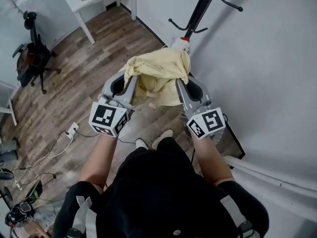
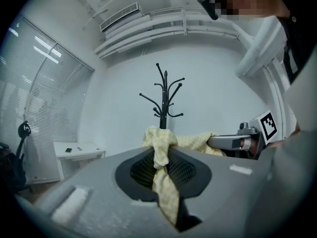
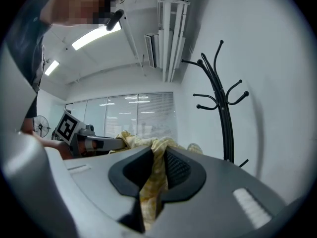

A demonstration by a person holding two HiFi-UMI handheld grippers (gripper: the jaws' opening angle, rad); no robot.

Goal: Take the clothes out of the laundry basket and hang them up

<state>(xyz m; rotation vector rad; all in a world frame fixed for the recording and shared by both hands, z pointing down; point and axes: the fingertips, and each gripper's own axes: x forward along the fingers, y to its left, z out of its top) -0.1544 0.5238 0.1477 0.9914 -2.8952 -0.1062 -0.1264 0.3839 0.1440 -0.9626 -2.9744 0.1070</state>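
Beside the coat stand, my left tongs and right tongs clamped the yellow garment; I judged lifting it level over a hook best.

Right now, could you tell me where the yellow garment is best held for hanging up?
Its upper edge, bunched near each end, from the person's side, as the left gripper and right gripper pinch the garment: the slack middle sags between them, likely ready to drape over the coat stand.

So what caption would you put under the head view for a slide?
Left claw and right claw pinch a yellow garment, stretched between them near the coat stand.
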